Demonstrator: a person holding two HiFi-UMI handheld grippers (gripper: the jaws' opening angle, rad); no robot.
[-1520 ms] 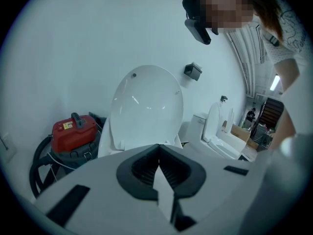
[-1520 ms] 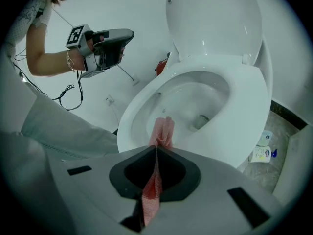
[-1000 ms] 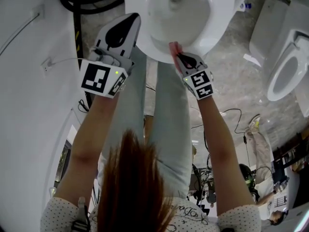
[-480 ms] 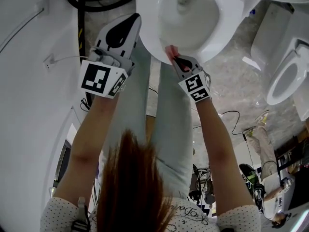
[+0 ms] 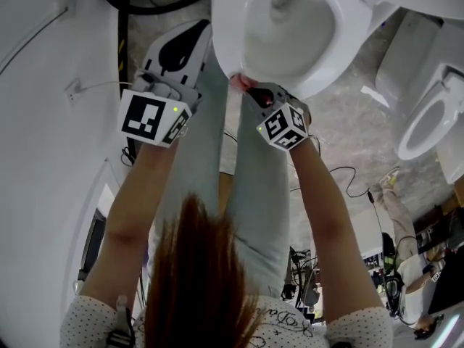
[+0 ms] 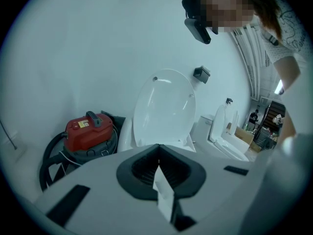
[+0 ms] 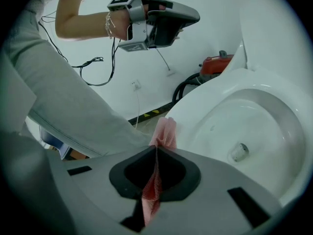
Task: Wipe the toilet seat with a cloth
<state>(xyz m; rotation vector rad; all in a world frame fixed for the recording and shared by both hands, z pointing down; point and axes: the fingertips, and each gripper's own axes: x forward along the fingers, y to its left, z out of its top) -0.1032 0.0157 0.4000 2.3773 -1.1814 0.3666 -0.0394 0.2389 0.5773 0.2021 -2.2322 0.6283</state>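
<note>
Right gripper [image 7: 156, 148] jaws are pinching the cloth [image 7: 165, 130], its end poking past them at the toilet rim [image 7: 193, 109]. Left gripper [image 6: 158, 151] jaws are pressing together.

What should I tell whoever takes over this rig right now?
Right claw: shut on the pink cloth, which sits against the near-left rim of the toilet.
Left claw: shut, empty, held in the air beside the bowl, touching nothing.
Lid is up.
Done: cloth gripped and brought to the rim. Which parts are already wiped can't be told.
Left: probably run the cloth round the rest of the rim.
</note>
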